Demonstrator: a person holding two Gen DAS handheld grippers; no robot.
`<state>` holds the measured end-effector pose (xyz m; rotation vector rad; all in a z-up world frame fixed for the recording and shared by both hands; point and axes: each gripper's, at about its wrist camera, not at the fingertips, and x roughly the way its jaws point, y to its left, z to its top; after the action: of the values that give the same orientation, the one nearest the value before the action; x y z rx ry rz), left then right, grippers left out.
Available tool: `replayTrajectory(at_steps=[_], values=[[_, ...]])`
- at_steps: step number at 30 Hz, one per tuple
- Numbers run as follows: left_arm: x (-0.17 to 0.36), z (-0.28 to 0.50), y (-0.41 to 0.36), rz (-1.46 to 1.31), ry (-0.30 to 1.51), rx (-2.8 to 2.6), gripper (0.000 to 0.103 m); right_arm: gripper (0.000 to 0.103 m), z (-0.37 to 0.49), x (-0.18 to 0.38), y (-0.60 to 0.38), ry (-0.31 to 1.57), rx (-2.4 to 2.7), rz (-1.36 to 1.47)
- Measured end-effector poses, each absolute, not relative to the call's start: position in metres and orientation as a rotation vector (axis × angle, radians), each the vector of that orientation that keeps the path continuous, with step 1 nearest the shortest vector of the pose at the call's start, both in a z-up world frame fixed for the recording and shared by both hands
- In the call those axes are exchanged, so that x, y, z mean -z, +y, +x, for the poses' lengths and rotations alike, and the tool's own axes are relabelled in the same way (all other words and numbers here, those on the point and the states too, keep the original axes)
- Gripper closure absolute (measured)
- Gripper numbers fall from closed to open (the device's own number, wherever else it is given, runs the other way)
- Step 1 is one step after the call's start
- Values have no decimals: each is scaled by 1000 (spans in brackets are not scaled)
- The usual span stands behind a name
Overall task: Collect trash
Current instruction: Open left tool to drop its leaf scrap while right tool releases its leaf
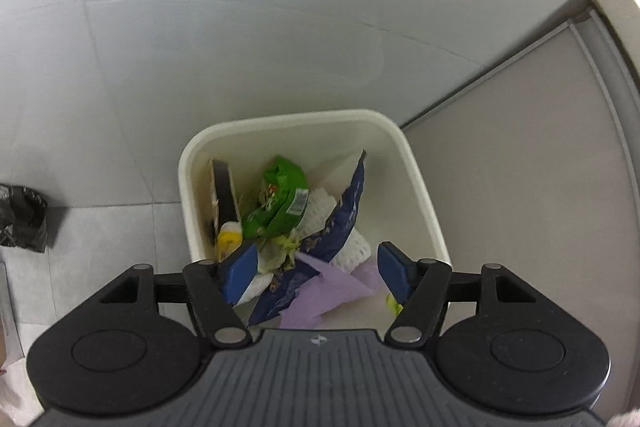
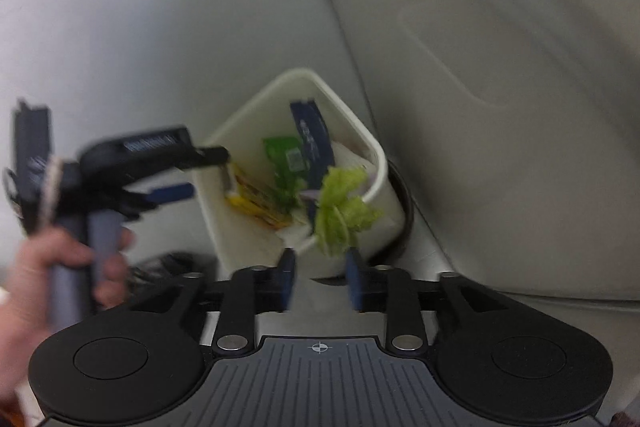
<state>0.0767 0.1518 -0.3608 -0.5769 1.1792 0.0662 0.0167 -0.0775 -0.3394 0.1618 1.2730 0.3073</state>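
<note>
**Leaf over the bin rim, ahead of the right claw**

The right gripper [image 2: 320, 279] is spread, nothing between its pads. The lettuce leaf [image 2: 344, 209] lies just ahead of the tips, at the near rim of the bin [image 2: 384, 163]; blur hides whether it rests on the rim or is in the air. The left gripper [image 1: 316, 273], also spread and empty, hovers over the bin's wrappers. By my reading, the right claw is nearer the leaf.
</note>
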Motion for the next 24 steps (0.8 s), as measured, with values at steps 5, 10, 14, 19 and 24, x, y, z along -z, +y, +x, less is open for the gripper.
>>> replayTrajectory(at_steps=[5, 10, 14, 19, 24], values=[[361, 60, 157, -579, 1185, -68, 38, 47, 20, 386, -61, 1287, -376, 46], [359, 47, 159, -588, 1181, -69, 37, 47, 32, 432, -45, 1284, -411, -16], [361, 46, 155, -609, 1177, -75, 36, 48, 35, 451, -39, 1280, -418, -36], [362, 44, 153, -635, 1169, -76, 36, 84, 32, 456, -41, 1270, -464, -45], [359, 39, 154, -647, 1177, -85, 37, 100, 33, 454, -43, 1261, -472, -55]])
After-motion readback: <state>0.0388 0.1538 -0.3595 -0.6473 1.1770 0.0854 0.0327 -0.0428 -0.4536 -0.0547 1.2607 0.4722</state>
